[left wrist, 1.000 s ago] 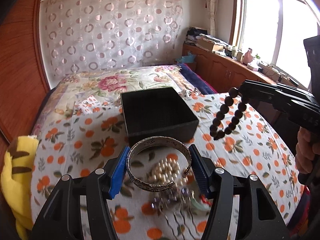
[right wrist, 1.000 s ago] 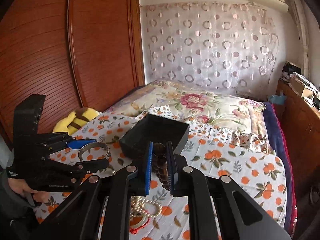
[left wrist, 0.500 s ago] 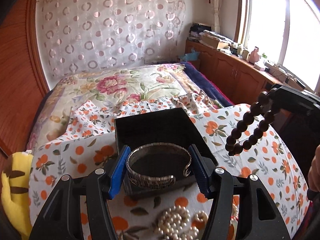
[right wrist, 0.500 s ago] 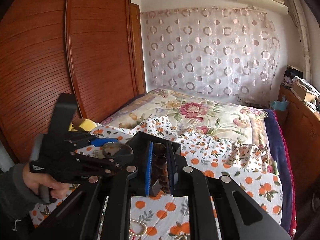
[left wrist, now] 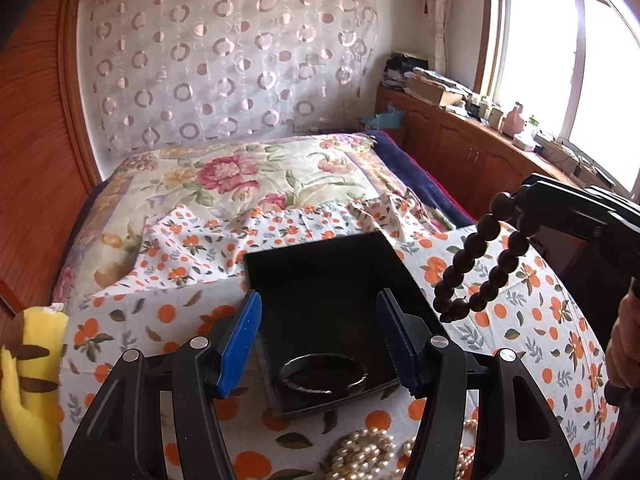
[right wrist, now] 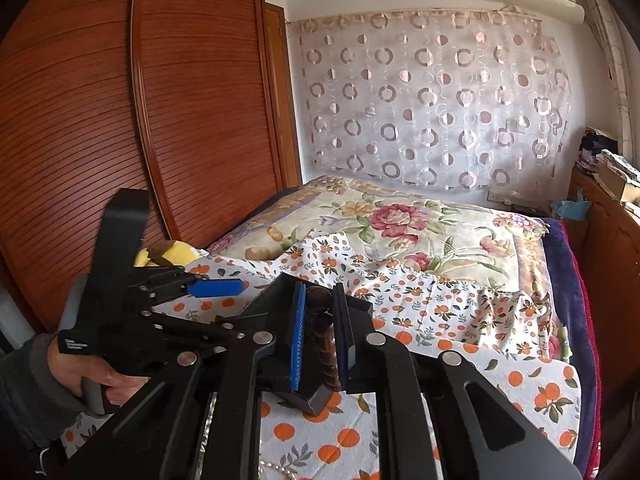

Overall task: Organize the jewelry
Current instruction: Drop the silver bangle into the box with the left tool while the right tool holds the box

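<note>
We see the left claw (left wrist: 318,336) spread wide with nothing between its blue pads, poised above the black box (left wrist: 320,268) that sits on the orange-print cloth (left wrist: 540,312) over the bed. The silver bangle (left wrist: 323,374) lies flat inside the box, at its near edge. The right claw (right wrist: 322,340) is clamped on the dark wooden bead bracelet (left wrist: 482,262) — from the left wrist view its loop dangles in the air just right of the box. A heap of pearls (left wrist: 366,454) rests on the cloth in front of the box, and a yellow plush toy (left wrist: 28,380) lies at the far left
</note>
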`<state>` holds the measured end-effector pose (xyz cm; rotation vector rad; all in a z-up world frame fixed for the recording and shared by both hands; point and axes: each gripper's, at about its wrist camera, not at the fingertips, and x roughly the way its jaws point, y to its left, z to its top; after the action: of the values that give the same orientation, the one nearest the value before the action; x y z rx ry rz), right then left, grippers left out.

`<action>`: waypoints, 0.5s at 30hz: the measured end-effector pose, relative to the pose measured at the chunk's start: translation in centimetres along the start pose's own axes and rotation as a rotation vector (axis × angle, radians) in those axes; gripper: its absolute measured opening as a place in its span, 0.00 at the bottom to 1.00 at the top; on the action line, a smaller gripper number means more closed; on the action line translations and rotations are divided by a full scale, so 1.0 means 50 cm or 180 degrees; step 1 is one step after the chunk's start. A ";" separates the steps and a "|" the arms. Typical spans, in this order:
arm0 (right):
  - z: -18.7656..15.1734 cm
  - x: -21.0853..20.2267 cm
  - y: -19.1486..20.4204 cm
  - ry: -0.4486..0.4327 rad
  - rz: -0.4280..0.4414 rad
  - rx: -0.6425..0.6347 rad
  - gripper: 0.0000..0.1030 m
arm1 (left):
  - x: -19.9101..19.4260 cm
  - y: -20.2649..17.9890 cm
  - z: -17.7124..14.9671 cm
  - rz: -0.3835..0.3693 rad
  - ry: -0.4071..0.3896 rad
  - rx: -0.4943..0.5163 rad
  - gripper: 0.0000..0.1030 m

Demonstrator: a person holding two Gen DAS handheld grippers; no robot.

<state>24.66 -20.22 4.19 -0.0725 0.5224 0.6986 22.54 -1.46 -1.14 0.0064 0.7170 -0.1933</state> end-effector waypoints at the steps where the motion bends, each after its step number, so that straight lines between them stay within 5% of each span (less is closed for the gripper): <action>1: 0.004 0.002 0.003 -0.0011 0.0006 -0.0012 0.14 | -0.008 0.006 0.002 0.0005 -0.0020 -0.0013 0.56; 15: 0.004 0.085 0.038 0.0182 0.0048 -0.0023 0.15 | -0.090 0.082 -0.044 0.0169 -0.0108 -0.0170 0.57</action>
<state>26.29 -16.18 2.51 -0.0955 0.5756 0.7148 18.50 3.51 -0.12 -0.0286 0.6871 -0.1232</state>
